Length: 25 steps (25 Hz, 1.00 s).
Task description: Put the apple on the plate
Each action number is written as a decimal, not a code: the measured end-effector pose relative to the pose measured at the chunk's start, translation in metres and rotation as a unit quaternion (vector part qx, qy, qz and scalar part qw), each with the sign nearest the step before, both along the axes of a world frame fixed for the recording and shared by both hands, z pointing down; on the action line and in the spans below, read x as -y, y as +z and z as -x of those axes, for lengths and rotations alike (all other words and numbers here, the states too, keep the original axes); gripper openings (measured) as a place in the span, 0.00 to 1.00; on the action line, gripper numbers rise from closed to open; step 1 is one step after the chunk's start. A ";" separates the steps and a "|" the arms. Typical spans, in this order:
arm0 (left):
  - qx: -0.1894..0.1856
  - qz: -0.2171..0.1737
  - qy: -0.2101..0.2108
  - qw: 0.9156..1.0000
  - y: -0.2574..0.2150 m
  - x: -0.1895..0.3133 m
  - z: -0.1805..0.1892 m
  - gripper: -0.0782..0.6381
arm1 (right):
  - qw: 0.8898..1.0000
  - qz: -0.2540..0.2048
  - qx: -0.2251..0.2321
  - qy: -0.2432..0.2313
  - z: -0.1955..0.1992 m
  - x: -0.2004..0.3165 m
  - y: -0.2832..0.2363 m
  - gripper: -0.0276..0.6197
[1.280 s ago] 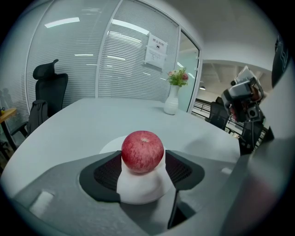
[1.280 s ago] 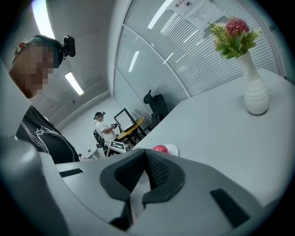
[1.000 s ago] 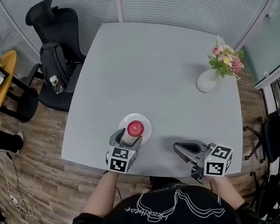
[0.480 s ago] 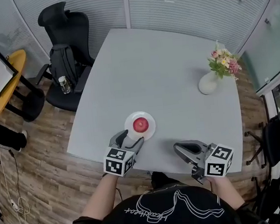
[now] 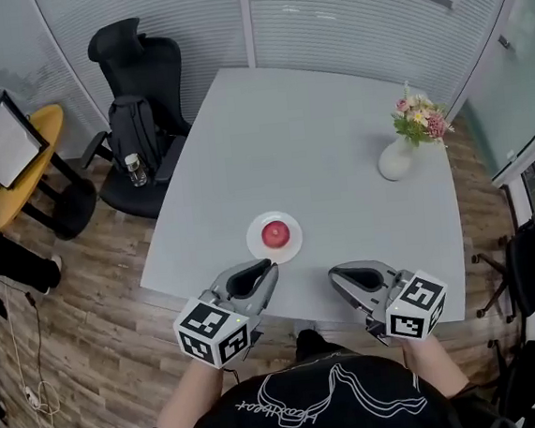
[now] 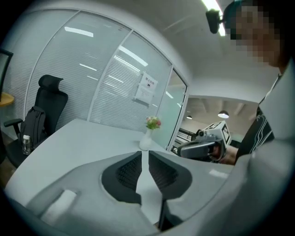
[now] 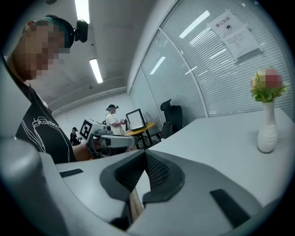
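Apple (image 5: 273, 233) sits on white plate (image 5: 292, 245), roughly centred, untouched. Plate lies toward the near edge of grey table (image 5: 337, 155). Left gripper (image 5: 269, 271) at 6 o'clock of plate, off the table surface, clear of plate. Its jaws have just been closing and are now all but together, nothing between. Right gripper (image 5: 334, 275) at 4 o'clock of plate, jaws clenched, empty. Flower vase (image 5: 396, 158) at 2 o'clock, well apart.
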<state>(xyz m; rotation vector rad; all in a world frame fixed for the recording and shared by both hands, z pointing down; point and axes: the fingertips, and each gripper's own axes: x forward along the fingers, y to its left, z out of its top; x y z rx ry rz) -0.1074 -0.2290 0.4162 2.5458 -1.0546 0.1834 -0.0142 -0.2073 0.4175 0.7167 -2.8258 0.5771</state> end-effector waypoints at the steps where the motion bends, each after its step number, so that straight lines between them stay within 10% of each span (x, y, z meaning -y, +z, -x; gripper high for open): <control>1: -0.013 -0.004 0.004 1.000 -0.009 -0.007 -0.001 0.18 | 1.000 -0.007 -0.002 -0.003 0.002 -0.003 -0.002 0.06; 25: 0.044 -0.033 0.048 0.997 -0.028 -0.072 -0.021 0.13 | 0.999 -0.050 0.003 -0.018 0.013 -0.042 -0.023 0.06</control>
